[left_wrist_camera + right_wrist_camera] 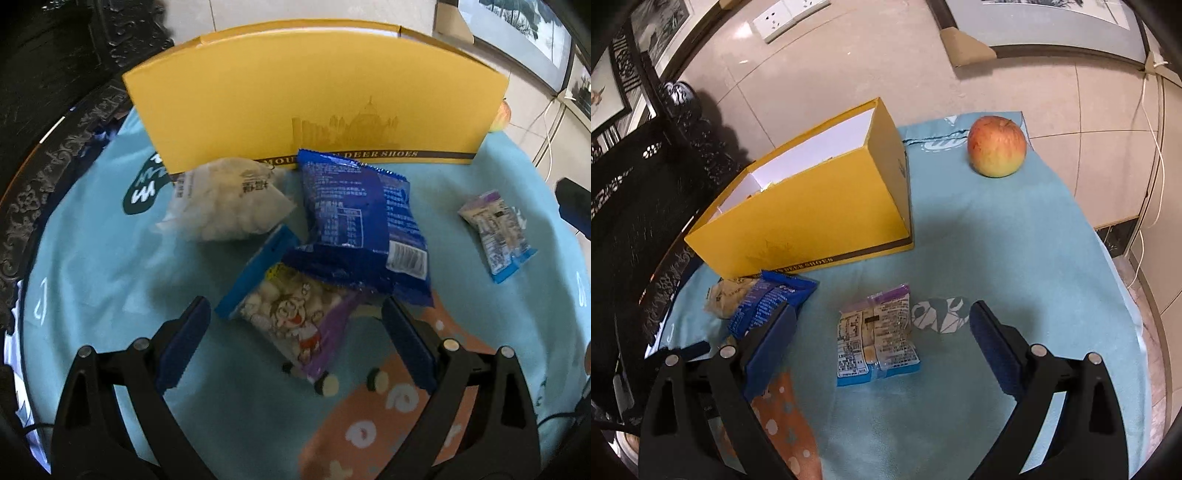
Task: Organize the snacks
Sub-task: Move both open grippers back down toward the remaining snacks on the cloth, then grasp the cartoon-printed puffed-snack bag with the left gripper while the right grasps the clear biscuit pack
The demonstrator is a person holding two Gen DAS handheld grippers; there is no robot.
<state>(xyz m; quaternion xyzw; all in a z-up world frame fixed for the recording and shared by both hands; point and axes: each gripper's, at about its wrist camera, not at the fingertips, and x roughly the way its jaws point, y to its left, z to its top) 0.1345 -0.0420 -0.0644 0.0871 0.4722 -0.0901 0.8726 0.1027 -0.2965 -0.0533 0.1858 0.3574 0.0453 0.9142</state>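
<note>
Left claw (pixel 295 321) is held with its jaws wide apart, nothing clamped; a cartoon-printed snack bag (pixel 291 325) lies between them on the cloth, untouched by either pad. Just beyond it, a dark blue packet (pixel 362 221) overlaps that bag's far edge, and a clear bag of white puffs (pixel 225 203) lies to the left, against the foot of the yellow shoe box (pixel 314 103). Right claw (pixel 882 325) is likewise spread wide and empty, with a small label-printed packet (pixel 877 336) lying flat between its jaws, clear of both pads. The dark blue packet is seen beside this claw's left finger. 4 snack packs are counted in all: 3 clustered in front of the box, 1 apart to the right. 1 box stands open-topped at the back of the bench, which is covered by a light blue cloth (pixel 1015 258). 1 apple (pixel 996 146) rests near the cloth's far corner, well apart from the snacks.
</note>
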